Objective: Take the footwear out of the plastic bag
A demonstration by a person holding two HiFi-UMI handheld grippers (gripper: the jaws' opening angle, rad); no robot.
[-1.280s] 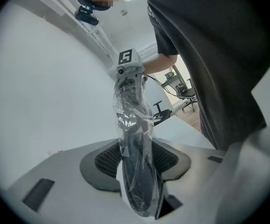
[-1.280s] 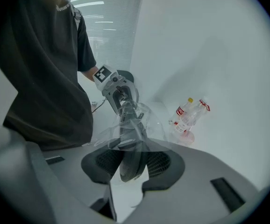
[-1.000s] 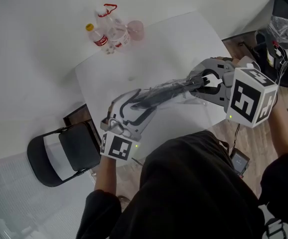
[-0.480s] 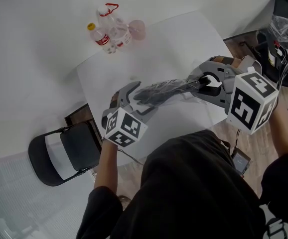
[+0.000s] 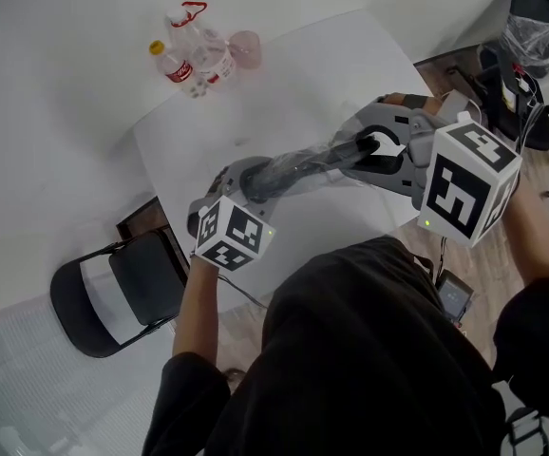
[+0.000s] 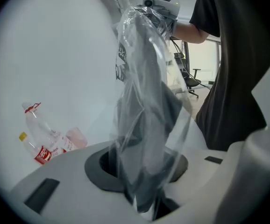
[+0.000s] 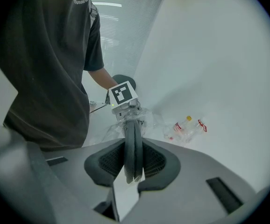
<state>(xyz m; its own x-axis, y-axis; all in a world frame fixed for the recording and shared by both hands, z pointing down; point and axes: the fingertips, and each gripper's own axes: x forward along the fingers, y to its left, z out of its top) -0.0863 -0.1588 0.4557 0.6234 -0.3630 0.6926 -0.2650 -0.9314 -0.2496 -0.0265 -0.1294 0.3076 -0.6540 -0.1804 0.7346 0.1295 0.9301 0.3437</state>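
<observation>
Dark footwear (image 5: 298, 167) in a clear plastic bag (image 6: 144, 101) stretches between my two grippers above the white table (image 5: 293, 74). My left gripper (image 5: 246, 180) has just been closing, and the bag's end with the dark footwear inside is pinched between its jaws (image 6: 143, 174). My right gripper (image 5: 349, 152) is shut on the other end, and two thin dark soles (image 7: 134, 148) stand edge-on between its pads. In the right gripper view the bag (image 7: 146, 118) is bunched round the far end, just under the left gripper's marker cube (image 7: 123, 94).
Two plastic bottles (image 5: 191, 53) and a pink cup (image 5: 244, 47) stand at the table's far corner. A black folding chair (image 5: 113, 297) is at the left of the table. A lined bin (image 5: 539, 36) and cables lie at the right, and a small device (image 5: 455, 298) on the wooden floor.
The left gripper came in from the table's near edge, tipped downward and closed on the bag's end. The bag now hangs taut between the grippers. The right gripper kept its hold.
</observation>
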